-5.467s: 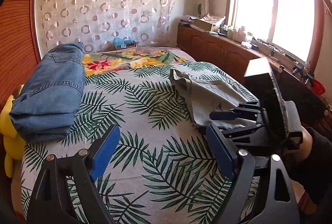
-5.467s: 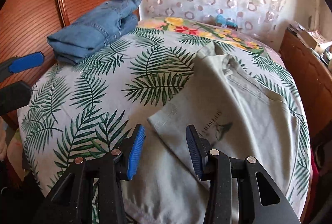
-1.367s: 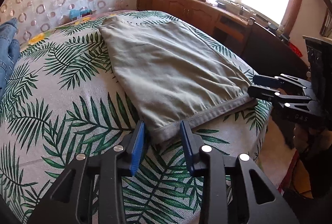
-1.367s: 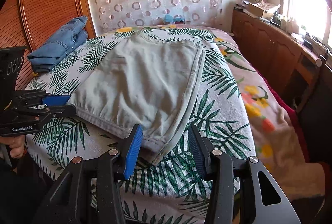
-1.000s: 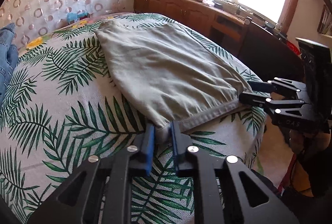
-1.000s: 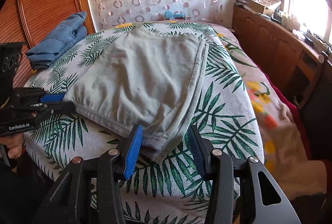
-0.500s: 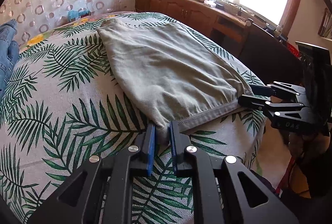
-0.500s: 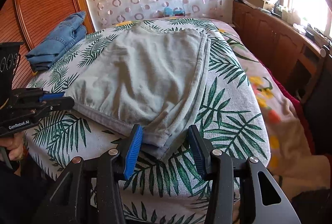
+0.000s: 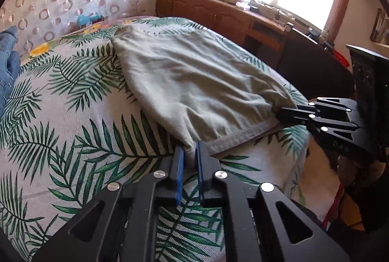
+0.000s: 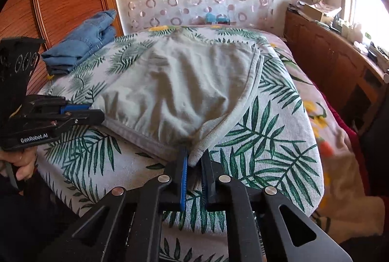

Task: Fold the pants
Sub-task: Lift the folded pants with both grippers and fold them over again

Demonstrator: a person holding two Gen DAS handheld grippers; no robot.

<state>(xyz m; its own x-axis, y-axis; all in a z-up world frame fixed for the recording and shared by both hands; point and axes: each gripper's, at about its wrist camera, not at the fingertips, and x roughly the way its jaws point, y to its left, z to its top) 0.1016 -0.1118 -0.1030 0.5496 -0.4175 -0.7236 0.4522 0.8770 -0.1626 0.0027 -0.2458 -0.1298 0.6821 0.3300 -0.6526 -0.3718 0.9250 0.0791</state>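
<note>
Leaf-print bed (image 9: pixel 73 121): soft, light grey pants (image 9: pixel 194 82) are best taken by the hem corners, where the left hand-held gripper (image 9: pixel 190 152) is clamped and the right hand-held gripper (image 10: pixel 194 160) is closing.

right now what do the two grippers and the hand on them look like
Both are black plastic frames with cut-out openings and round silver screw heads. The left gripper and right gripper each have slim fingers lined with blue pads. White lettering reads "GenRobot.AI" on the left one's side and "DAS" on the right one's. The hand comes out of dark clothing.
</note>
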